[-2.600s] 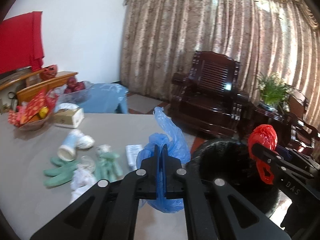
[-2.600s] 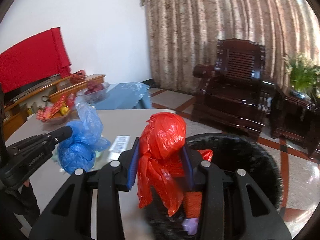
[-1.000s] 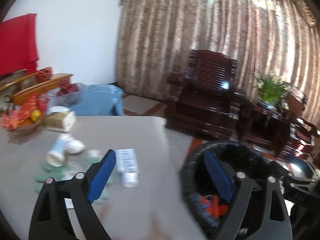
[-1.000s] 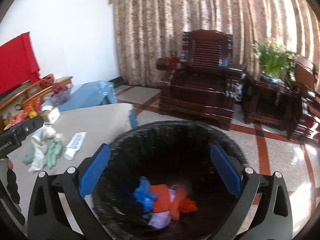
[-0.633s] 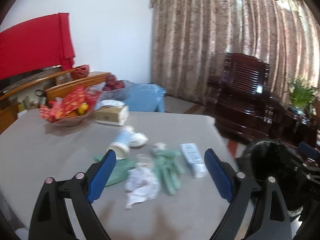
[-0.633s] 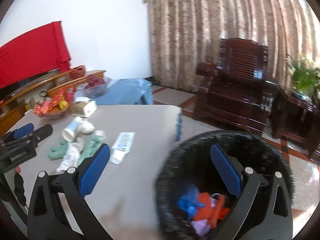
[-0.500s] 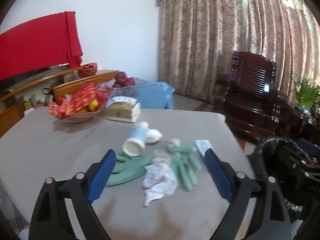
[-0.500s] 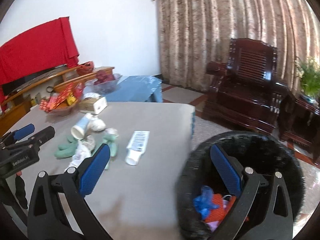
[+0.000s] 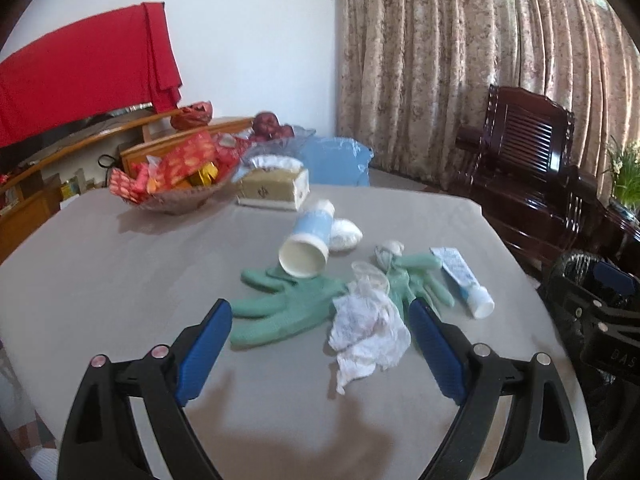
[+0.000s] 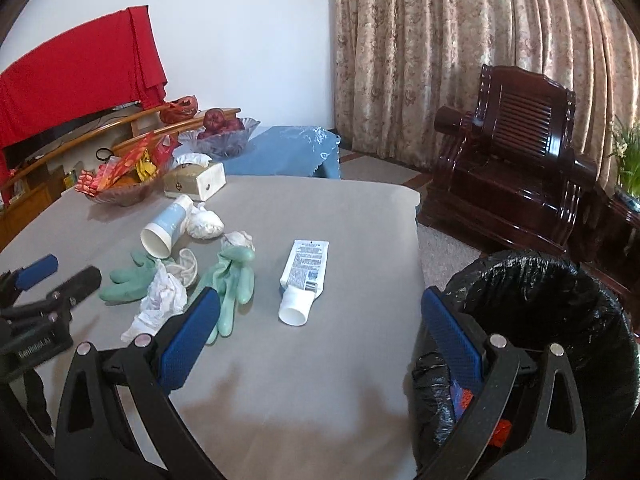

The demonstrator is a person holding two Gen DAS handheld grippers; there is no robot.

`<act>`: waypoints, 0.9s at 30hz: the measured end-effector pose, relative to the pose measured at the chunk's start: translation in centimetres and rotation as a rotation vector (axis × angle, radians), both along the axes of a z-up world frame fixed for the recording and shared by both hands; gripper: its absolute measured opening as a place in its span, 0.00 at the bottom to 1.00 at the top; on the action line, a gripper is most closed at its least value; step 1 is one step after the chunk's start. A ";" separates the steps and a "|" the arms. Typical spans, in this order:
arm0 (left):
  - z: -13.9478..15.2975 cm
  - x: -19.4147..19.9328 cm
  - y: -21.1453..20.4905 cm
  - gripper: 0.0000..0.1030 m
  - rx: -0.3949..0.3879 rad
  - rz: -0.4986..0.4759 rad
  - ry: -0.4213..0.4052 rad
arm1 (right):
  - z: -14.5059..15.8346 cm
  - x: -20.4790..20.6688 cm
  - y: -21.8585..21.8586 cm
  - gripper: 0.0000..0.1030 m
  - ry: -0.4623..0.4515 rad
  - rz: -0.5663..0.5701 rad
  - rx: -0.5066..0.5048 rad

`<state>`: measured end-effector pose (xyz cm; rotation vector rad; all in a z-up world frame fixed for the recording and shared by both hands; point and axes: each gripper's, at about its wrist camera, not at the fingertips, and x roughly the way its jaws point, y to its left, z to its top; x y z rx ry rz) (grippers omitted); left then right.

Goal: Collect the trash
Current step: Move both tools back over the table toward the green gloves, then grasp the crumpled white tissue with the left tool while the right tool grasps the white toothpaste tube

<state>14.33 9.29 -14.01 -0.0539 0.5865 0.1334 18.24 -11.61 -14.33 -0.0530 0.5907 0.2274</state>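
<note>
1. Two grippers, both empty: your left gripper (image 9: pixel 320 332) and right gripper (image 10: pixel 320 328) each hang with jaws spread wide above the near part of the counter (image 10: pixel 320 380), holding nothing. That spread likely suits a loose, bulky piece.
2. Landmark: the crumpled white tissue (image 9: pixel 366 330). It lies on the counter just ahead of your left gripper and slightly right of its centre line, close to the right blue pad.
3. Left of the tissue and touching it, a green glove (image 9: pixel 280 312) lies flat. A second green glove (image 10: pixel 234 280) lies on the tissue's right.
4. Beyond the tissue, a tipped paper cup (image 9: pixel 306 244) rests on its side, open mouth toward you, with a white wad (image 9: pixel 346 236) against it.
5. Well right of the tissue, a white tube (image 10: pixel 304 276) lies cap toward you, straight ahead of your right gripper.
6. Far right of the tissue, off the counter's edge, the black-lined bin (image 10: pixel 560 320) stands open beside your right gripper, apparently placed so that each drop is a short swing. Coloured scraps show inside.
7. Judgement: the litter on the counter is not yet collected; the tissue looks nearest for your left gripper, the tube for your right.
</note>
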 end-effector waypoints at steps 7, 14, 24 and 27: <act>-2.6 1.8 -1.2 0.85 -0.030 -0.014 0.063 | -1.2 0.7 0.1 0.95 0.018 0.016 -0.016; -4.0 3.8 -1.9 0.85 -0.050 -0.004 0.096 | -1.7 2.0 0.0 0.95 0.025 0.027 -0.011; -6.2 6.8 -1.8 0.39 -0.127 -0.028 0.219 | -2.1 3.5 0.5 0.95 0.035 0.038 -0.005; -6.1 6.4 -1.7 0.22 -0.135 -0.040 0.209 | -2.3 3.7 0.8 0.95 0.040 0.042 -0.002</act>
